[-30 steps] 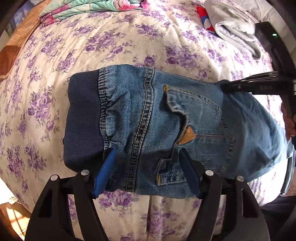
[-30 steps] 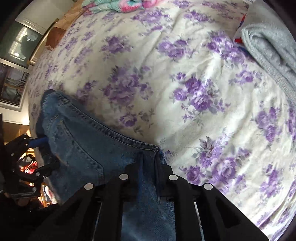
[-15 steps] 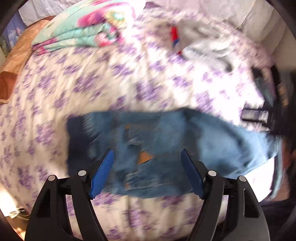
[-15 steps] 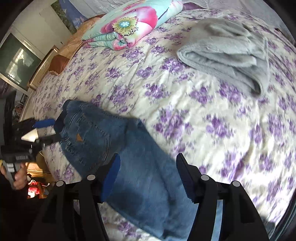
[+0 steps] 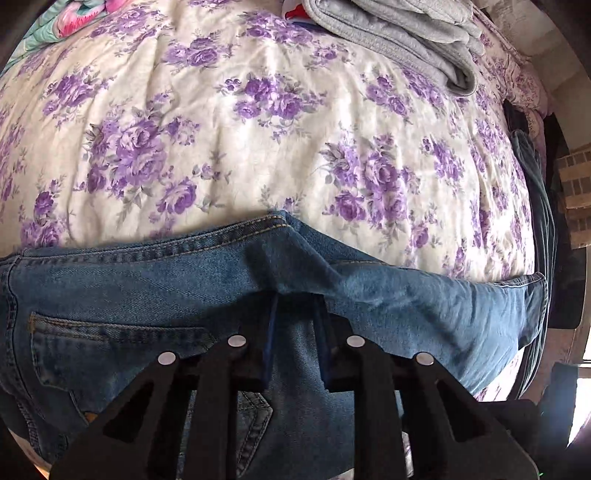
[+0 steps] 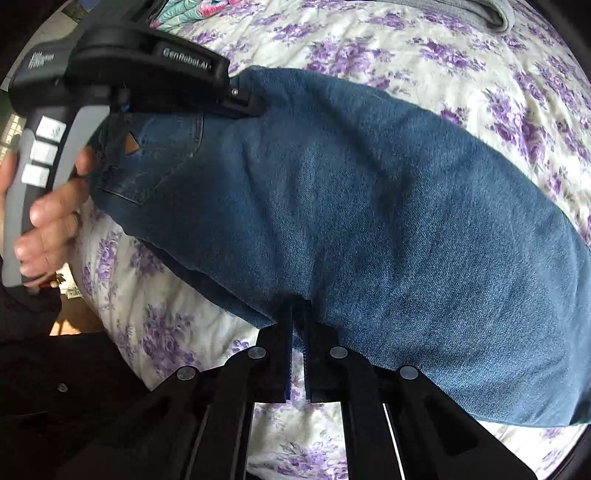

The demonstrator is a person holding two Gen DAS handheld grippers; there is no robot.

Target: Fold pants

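Blue denim pants (image 5: 147, 280) lie folded lengthwise across a floral bedspread (image 5: 258, 140). My left gripper (image 5: 293, 299) is shut on a raised ridge of the pants at their far edge, beside the back pocket. In the right wrist view the pants (image 6: 369, 206) fill the frame and my right gripper (image 6: 299, 314) is shut on their near edge along the leg. The left gripper (image 6: 255, 105) shows there too, clamped on the far edge near the pocket with a tan patch (image 6: 131, 144).
A folded grey garment (image 5: 399, 40) lies at the far side of the bed. A folded floral blanket (image 5: 66, 22) is at the far left. The bed's near edge and a dark floor area show in the right wrist view (image 6: 74, 369).
Half a second ago both grippers were open above the pants. Now each has come down and shut on the denim, the left at the far edge, the right at the near edge.
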